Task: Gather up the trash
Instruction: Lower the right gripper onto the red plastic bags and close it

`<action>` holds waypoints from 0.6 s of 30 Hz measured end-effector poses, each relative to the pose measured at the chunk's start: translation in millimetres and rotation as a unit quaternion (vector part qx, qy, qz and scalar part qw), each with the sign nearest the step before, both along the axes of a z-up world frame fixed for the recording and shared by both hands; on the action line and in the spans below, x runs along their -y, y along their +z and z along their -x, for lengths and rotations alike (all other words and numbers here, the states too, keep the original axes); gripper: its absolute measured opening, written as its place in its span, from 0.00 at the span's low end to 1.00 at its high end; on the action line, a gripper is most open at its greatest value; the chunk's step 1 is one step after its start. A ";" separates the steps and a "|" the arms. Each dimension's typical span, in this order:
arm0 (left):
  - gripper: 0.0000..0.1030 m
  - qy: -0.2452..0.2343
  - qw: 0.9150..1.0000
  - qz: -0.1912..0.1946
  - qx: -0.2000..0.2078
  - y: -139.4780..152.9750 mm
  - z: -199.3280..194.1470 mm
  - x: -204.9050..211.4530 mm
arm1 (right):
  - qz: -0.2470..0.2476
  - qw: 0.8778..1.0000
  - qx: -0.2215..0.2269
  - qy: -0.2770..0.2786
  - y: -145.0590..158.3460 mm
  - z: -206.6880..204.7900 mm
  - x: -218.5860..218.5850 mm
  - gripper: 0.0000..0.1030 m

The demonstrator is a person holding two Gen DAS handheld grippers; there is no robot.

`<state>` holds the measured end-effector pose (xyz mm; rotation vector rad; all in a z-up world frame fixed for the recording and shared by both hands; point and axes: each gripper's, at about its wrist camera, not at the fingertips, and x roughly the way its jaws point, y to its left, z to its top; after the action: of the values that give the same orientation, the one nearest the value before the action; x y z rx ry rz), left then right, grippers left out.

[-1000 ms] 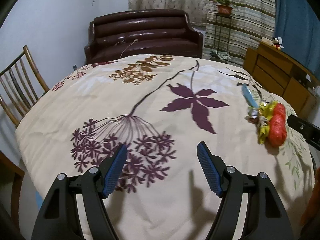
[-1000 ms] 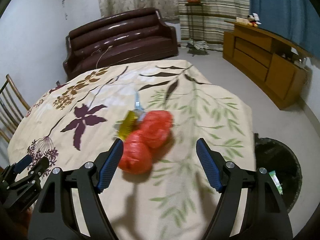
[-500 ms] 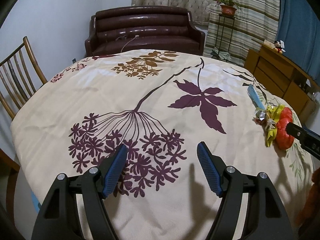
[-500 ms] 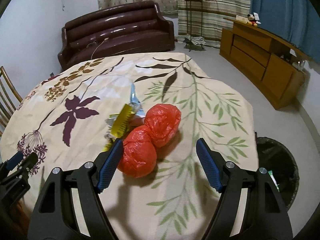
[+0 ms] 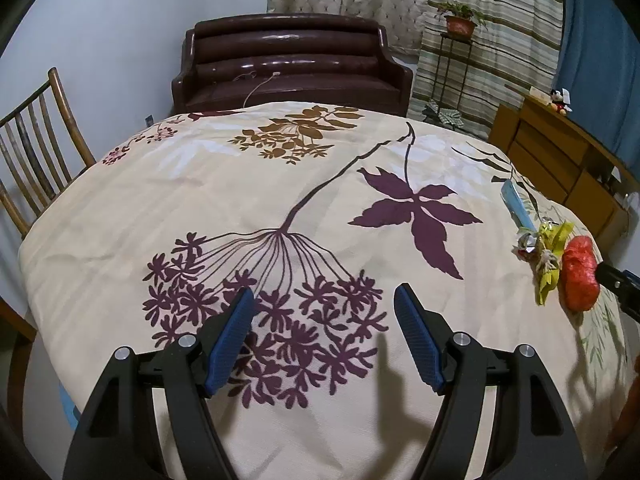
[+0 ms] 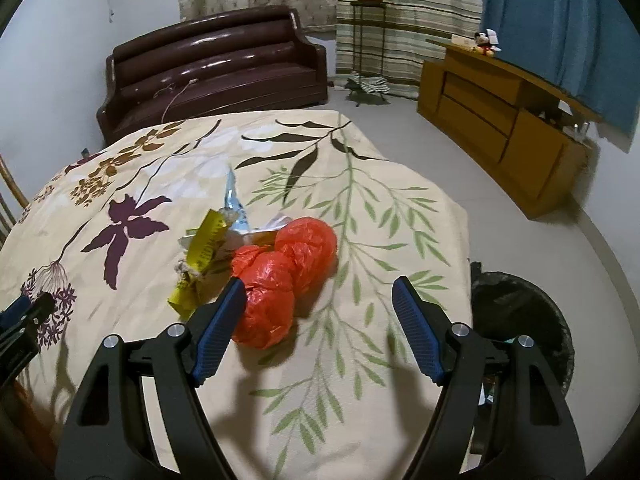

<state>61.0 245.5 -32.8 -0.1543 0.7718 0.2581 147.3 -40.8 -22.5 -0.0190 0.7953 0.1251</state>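
Observation:
A pile of trash lies on the floral tablecloth (image 6: 360, 208): two crumpled red plastic bags (image 6: 280, 280), a yellow wrapper (image 6: 200, 256) and a light blue wrapper (image 6: 234, 200). My right gripper (image 6: 318, 300) is open and empty just above the cloth, with the nearer red bag against its left finger. My left gripper (image 5: 324, 308) is open and empty over the purple flower print, far left of the pile. In the left wrist view the red bag (image 5: 578, 276), yellow wrapper (image 5: 550, 256) and blue wrapper (image 5: 516, 204) sit at the right edge.
A black trash bin (image 6: 520, 312) stands on the floor by the table's right side. A brown sofa (image 5: 288, 68) is behind the table, a wooden chair (image 5: 36, 148) at the left, a wooden cabinet (image 6: 500, 116) at the right.
My right gripper has moved forward toward the red bags, which now sit closer to its left finger. My left gripper has shifted slightly; the pile sits further right in its view.

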 end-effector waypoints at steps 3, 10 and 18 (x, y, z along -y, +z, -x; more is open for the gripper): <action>0.68 0.004 1.000 0.002 0.003 0.8 0.4 -4.6 | -0.005 1.000 0.003 -0.004 4.0 1.2 1.1 0.71; 0.68 0.010 1.000 0.005 0.009 4.1 1.7 -14.8 | -0.014 1.000 0.010 0.007 10.0 -6.2 -19.0 0.71; 0.68 0.007 1.000 0.009 0.005 1.8 2.1 -16.5 | -0.002 1.000 -0.017 0.004 -9.7 -24.7 -36.6 0.71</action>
<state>58.8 262.0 -31.0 -0.1777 0.7630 0.2631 172.0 -4.2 -32.2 -0.0159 0.8296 0.1345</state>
